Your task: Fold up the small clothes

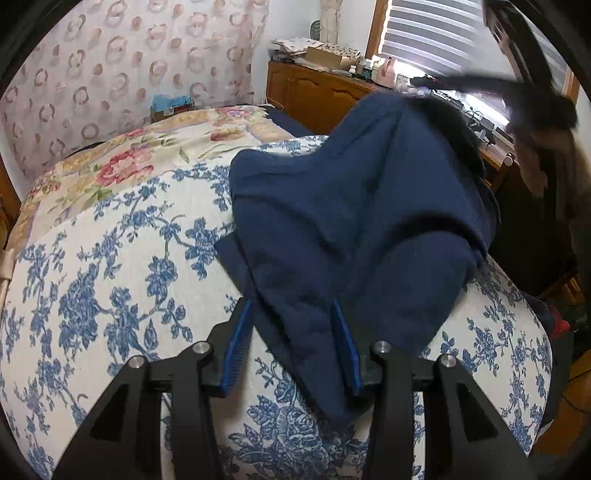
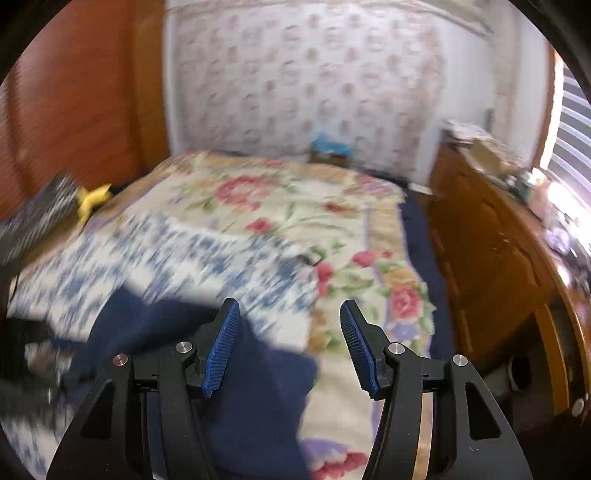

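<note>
**Navy garment heaped on the bed, both tongs spread**

The left tongs (image 1: pixel 291 332), black-framed with ribbed blue pads, stand partly spread around the near corner of a dark navy soft-knit garment (image 1: pixel 354 206). The cloth runs between the two pads, but whether they press on it cannot be told; a gap shows along the left pad (image 1: pixel 236 343), while the right pad lies against the fabric's edge. The tongs point steeply down at the bed.

The right tongs (image 2: pixel 290 343), of the same make, are released, their blue pads well apart with nothing between them. Behind the gap lies bedding only; the navy garment (image 2: pixel 229 387) lies below and to the left of them, passing behind the left pad (image 2: pixel 221 347). This view is blurred.

The garment sits bunched and rumpled in a loose heap on a white sheet printed with blue flowers (image 1: pixel 122 295), which covers the near part of the bed. Further back lies a cream quilt with pink and red roses (image 1: pixel 147 155). In the left view, the blurred right tongs show above the garment's far end, at the upper right.

Beyond the bed stand a wall with ring-patterned paper (image 1: pixel 122 62), a cluttered brown wooden cabinet (image 1: pixel 314 96) and a window with slatted blinds (image 1: pixel 436 33).
</note>
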Demonstrator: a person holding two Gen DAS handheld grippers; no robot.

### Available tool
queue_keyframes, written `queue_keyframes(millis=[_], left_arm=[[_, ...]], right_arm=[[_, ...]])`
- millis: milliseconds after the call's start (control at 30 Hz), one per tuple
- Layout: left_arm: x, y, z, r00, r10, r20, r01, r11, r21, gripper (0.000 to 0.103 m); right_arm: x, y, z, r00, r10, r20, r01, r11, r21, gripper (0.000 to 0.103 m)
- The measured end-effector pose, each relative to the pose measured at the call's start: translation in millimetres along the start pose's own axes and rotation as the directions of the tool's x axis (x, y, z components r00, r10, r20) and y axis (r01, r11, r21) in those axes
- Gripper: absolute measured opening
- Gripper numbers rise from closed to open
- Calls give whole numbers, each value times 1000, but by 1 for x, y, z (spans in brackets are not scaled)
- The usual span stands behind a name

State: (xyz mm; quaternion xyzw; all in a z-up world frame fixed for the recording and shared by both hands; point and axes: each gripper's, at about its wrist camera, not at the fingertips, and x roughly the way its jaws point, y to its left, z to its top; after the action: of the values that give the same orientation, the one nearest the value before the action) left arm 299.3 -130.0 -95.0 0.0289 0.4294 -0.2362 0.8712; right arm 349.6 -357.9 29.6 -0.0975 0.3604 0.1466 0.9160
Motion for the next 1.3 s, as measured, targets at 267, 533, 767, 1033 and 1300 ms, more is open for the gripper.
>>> queue_keyframes(millis=[267, 533, 767, 1033, 1300], left_arm=[[-11, 7, 8, 999, 4, 39, -3, 1000, -21, 43], [-7, 27, 42, 998, 17, 63, -14, 998, -59, 43], [24, 34, 55, 1000, -7, 2, 7, 997, -79, 41], [-5, 35, 47, 994, -3, 113, 14, 995, -96, 7], [-2, 40, 36, 998, 50, 45, -46, 996, -81, 20]], right_arm=[[-11, -10, -7, 1000, 29, 7, -29, 998, 52, 58], [-15, -1, -80, 989, 119, -87, -112, 990, 85, 59], [5, -11, -96, 974, 169, -154, -153, 982, 106, 35], [-20, -42, -68, 1000, 16, 25, -20, 985, 173, 3], [-18, -37, -69, 996, 85, -16, -80, 979, 187, 62]])
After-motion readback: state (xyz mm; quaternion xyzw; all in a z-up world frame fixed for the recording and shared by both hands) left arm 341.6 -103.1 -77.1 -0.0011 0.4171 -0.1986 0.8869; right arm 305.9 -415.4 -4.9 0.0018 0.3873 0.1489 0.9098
